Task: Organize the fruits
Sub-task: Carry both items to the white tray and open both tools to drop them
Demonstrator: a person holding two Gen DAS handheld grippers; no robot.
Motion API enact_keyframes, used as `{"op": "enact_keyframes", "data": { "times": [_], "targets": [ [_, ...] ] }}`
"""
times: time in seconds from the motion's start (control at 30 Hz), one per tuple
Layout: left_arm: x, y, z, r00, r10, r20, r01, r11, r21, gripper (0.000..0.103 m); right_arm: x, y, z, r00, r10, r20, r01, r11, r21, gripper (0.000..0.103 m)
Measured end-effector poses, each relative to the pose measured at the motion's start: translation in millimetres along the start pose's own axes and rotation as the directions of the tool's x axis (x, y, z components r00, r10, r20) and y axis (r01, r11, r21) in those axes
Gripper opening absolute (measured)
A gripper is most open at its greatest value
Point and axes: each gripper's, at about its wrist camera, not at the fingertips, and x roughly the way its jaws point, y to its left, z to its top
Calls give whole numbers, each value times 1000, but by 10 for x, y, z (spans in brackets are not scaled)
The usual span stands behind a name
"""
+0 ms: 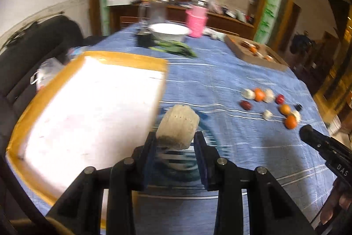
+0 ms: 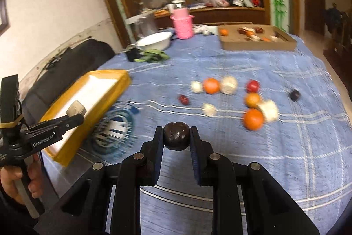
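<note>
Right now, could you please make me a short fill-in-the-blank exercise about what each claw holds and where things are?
1. The left claw grips a ____ fruit.
2. The right claw grips a ____ fruit.
3. The pink basket stands on the ____ tablecloth.

Missing words: whitish; dark; blue

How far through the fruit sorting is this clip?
Partly done: several fruits already lie in the brown cardboard tray. In hand: the left gripper holds a pale round fruit beside the yellow-rimmed box, and the right gripper holds a dark round fruit. Left: about ten loose fruits on the blue tablecloth.
</note>
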Motion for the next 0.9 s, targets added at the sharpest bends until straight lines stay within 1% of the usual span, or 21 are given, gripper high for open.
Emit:
{"op": "enact_keyframes", "data": {
  "times": [0.1, 0.2, 0.3, 0.43, 0.47, 0.57, 0.67, 0.9],
  "targets": [
    [-34, 356, 28, 999, 51, 5, -50, 997, -62, 37, 98, 242, 86, 999, 44, -2, -44, 999, -30, 22],
    [-29, 655, 48, 995, 101, -2, -101, 988, -117, 37, 253, 509, 187, 995, 95, -5, -96, 994, -60, 22],
    [-2, 879, 44, 990, 140, -12, -140, 978, -155, 37, 453, 805, 319, 987, 162, -19, -163, 984, -77, 22],
    [42, 1120, 22, 984, 177, -32, -180, 963, -200, 37, 731, 1184, 455, 975, 216, -42, -220, 968, -118, 22],
    [50, 1171, 14, 982, 184, -38, -188, 960, -207, 37, 869, 1295, 491, 971, 230, -59, -236, 963, -128, 22],
    [87, 1286, 0, 979, 200, -51, -206, 954, -220, 37, 1147, 1507, 552, 965, 248, -89, -258, 955, -143, 22],
    [146, 1356, 10, 974, 218, -63, -227, 948, -224, 37, 1378, 1648, 590, 962, 246, -119, -263, 951, -164, 22],
    [232, 1492, 0, 965, 246, -90, -261, 933, -247, 37, 1784, 1803, 667, 964, 200, -174, -232, 954, -191, 23]
  ]
}}
